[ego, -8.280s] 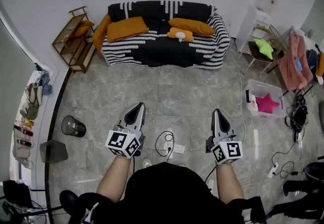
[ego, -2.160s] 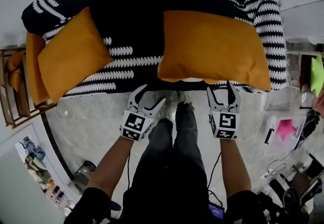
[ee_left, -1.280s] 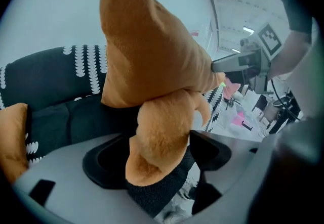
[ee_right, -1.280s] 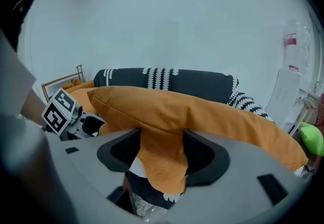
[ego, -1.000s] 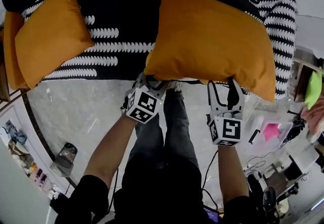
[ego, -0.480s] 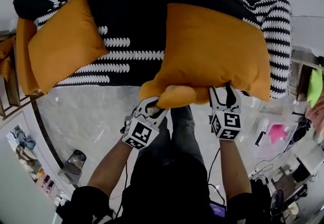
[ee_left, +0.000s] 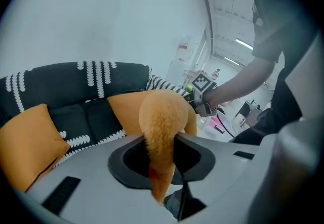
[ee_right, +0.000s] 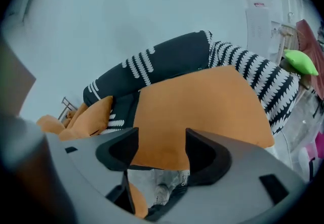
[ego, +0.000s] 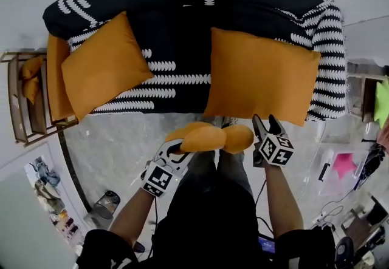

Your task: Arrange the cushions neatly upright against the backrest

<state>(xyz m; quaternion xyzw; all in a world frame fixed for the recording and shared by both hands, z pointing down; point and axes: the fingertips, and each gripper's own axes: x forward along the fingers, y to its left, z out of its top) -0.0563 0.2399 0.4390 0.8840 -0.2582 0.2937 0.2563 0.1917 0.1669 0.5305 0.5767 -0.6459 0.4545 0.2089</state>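
My left gripper is shut on a small fuzzy orange cushion, which hangs in front of the sofa. Its jaws have just been closing, and the fuzzy cushion is pinched between them. My right gripper stands by that cushion's right end; its jaws have just been opening and are open, with nothing between them. A large orange cushion lies flat on the right seat, clear of the jaws. Another orange cushion lies tilted on the left seat.
A third orange cushion leans on the sofa's left arm. A wooden rack stands to the left. A clear box with a pink star and cables lie at the right. Grey tiled floor and my legs are below.
The left gripper has pulled the small fuzzy cushion up and back off the sofa's front edge. The large cushion has dropped flat on the seat, and the right gripper is off its edge.
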